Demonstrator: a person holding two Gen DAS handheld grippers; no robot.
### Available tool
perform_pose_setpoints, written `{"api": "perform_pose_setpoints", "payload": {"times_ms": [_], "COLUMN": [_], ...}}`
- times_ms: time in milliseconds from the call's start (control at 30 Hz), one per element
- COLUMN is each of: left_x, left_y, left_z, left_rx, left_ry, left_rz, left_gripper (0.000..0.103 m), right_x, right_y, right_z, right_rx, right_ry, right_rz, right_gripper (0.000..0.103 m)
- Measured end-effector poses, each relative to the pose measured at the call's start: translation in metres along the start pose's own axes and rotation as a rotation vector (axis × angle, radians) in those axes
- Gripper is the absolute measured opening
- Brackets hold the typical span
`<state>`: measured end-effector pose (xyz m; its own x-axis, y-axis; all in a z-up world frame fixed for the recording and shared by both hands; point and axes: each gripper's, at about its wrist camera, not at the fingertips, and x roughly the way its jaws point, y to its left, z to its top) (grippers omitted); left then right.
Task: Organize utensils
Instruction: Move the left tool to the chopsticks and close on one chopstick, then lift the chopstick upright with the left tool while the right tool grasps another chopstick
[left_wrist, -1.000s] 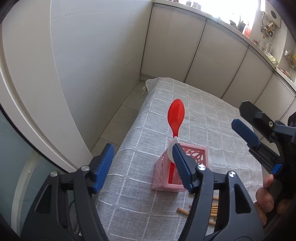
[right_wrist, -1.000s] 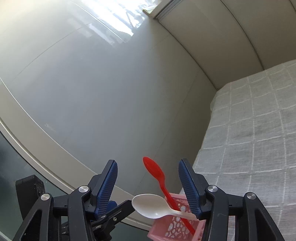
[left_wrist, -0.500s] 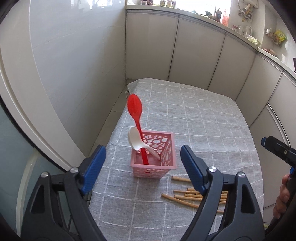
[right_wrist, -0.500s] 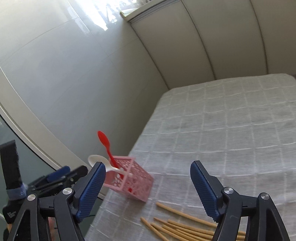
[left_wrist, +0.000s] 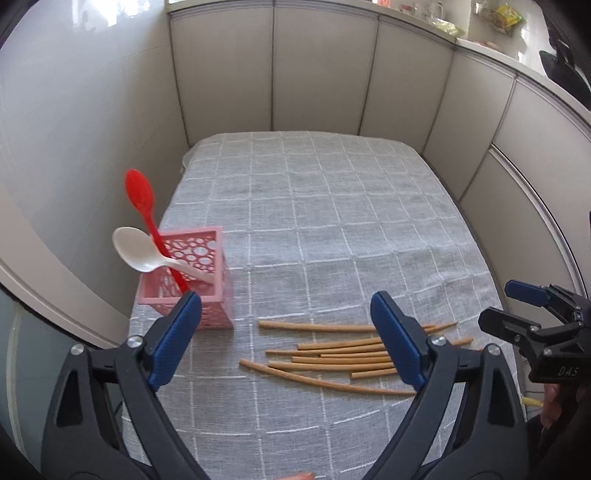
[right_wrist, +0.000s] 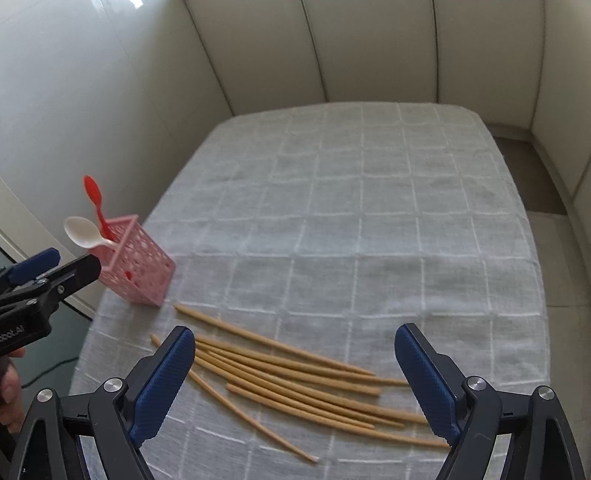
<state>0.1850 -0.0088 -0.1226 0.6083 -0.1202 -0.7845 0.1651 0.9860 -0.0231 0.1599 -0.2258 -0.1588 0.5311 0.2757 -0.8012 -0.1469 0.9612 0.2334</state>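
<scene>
A pink perforated basket (left_wrist: 192, 280) (right_wrist: 138, 271) stands near the table's left edge. A red spoon (left_wrist: 142, 201) (right_wrist: 94, 201) and a white spoon (left_wrist: 135, 253) (right_wrist: 81, 230) lean out of it. Several wooden chopsticks (left_wrist: 332, 354) (right_wrist: 291, 384) lie loose on the grey checked cloth to the right of the basket. My left gripper (left_wrist: 288, 343) is open and empty, above the chopsticks' left end. My right gripper (right_wrist: 295, 380) is open and empty, above the chopsticks. Each gripper shows at the edge of the other's view.
The table under the grey cloth (left_wrist: 332, 221) stands in a corner between pale wall panels (left_wrist: 321, 74). Its left edge drops off just beside the basket. A counter with bottles and jars (left_wrist: 443, 18) runs at the top right.
Both grippers have drawn back from the basket and turned right toward the chopsticks. The white spoon, between the right fingers a second ago, now rests in the basket.
</scene>
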Motion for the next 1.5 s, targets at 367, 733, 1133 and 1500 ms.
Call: {"api": "perform_pose_setpoints", "payload": {"times_ms": [367, 733, 1133, 1500], "left_x": [0.074, 0.12, 0.145, 0.156], "left_y": [-0.066, -0.114, -0.147, -0.183], "left_z": [-0.019, -0.034, -0.028, -0.007], "left_rx": [0.272, 0.599, 0.728, 0.62], "left_ry": [0.194, 0.3, 0.409, 0.462], "left_rz": [-0.018, -0.015, -0.069, -0.201], "left_gripper": [0.093, 0.073, 0.071, 0.027], "right_x": [0.028, 0.022, 0.021, 0.022], "right_y": [-0.086, -0.12, -0.127, -0.131], "right_z": [-0.01, -0.02, -0.019, -0.021], "right_rx": [0.205, 0.315, 0.357, 0.385], "right_ry": [0.157, 0.187, 0.176, 0.176], "right_rz": [-0.204, -0.173, -0.143, -0.137], "right_gripper": [0.092, 0.092, 0.092, 0.092]}}
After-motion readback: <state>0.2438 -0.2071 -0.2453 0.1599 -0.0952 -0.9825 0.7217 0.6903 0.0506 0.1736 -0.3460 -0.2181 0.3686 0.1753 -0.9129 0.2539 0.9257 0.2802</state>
